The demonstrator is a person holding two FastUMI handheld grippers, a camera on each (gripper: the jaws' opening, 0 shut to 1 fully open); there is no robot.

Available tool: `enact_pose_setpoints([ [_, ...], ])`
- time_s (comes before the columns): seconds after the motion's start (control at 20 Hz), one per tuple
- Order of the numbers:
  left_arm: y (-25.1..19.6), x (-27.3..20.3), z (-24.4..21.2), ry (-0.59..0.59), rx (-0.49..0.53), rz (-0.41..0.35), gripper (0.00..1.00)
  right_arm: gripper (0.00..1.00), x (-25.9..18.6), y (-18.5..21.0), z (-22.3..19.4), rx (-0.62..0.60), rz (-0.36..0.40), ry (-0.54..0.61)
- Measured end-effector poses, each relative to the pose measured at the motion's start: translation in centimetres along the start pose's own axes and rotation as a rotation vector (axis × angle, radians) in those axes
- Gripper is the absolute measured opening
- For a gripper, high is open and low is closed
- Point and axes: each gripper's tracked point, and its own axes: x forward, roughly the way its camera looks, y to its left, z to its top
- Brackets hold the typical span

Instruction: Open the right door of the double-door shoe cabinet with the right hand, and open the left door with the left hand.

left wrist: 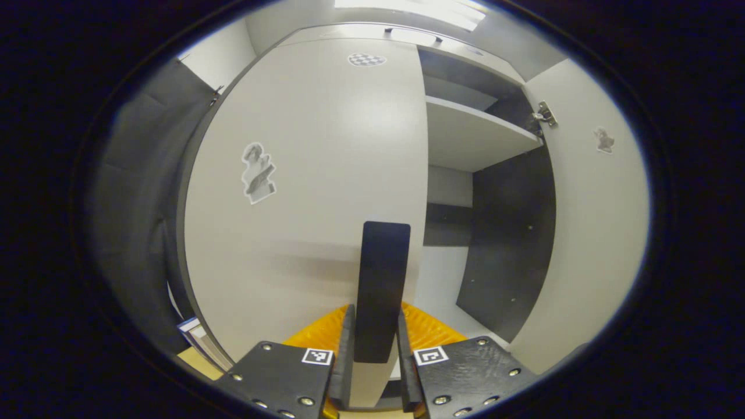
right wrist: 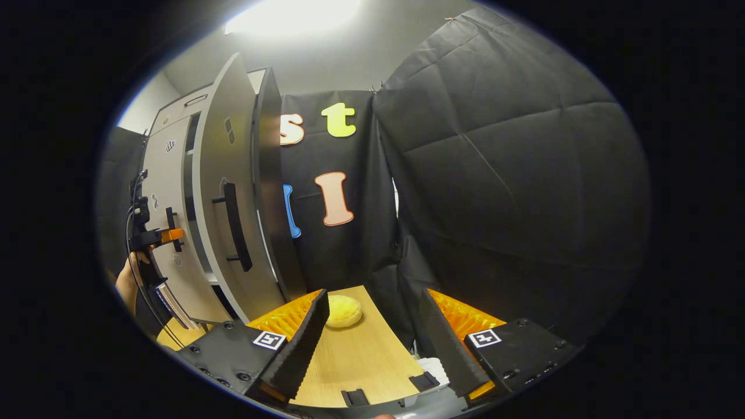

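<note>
In the left gripper view the pale left door (left wrist: 314,174) of the shoe cabinet stands close in front, and my left gripper (left wrist: 375,317) is shut on its upright black handle (left wrist: 381,279). The right door (left wrist: 593,233) is swung wide open, baring a shelf (left wrist: 471,137) and dark inner walls. In the right gripper view my right gripper (right wrist: 372,299) is open and holds nothing, off to the right of the cabinet. That open right door (right wrist: 224,174) and its black handle (right wrist: 236,227) stand to the left. Farther left, the left gripper (right wrist: 166,235) sits at the left door (right wrist: 160,174).
A wooden table top (right wrist: 355,361) lies under the right gripper, with a yellow round object (right wrist: 343,310) on it near the wall. Black quilted cloth (right wrist: 512,174) closes off the right side. A hand (right wrist: 125,279) holds the left gripper. Stickers dot the left door (left wrist: 258,173).
</note>
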Motion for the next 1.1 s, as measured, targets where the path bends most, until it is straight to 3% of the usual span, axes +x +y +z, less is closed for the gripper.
enact_pose_setpoints([
  [0.1,0.1,-0.1,-0.1,0.009,0.02,0.002,0.28,0.98,0.2,0.2,0.0,-0.002,0.01,0.003],
  [0.15,0.0,-0.2,-0.1,0.018,0.025,-0.005,0.29,0.98,0.4,0.4,0.0,-0.005,0.015,0.005],
  [0.4,0.3,-1.1,-0.2,0.027,0.02,-0.044,0.17,0.98,0.8,1.2,0.1,0.001,0.036,0.014],
  [1.1,2.7,-3.9,-0.1,0.021,0.021,-0.106,0.19,0.98,2.0,6.6,2.0,-0.03,0.134,-0.022],
])
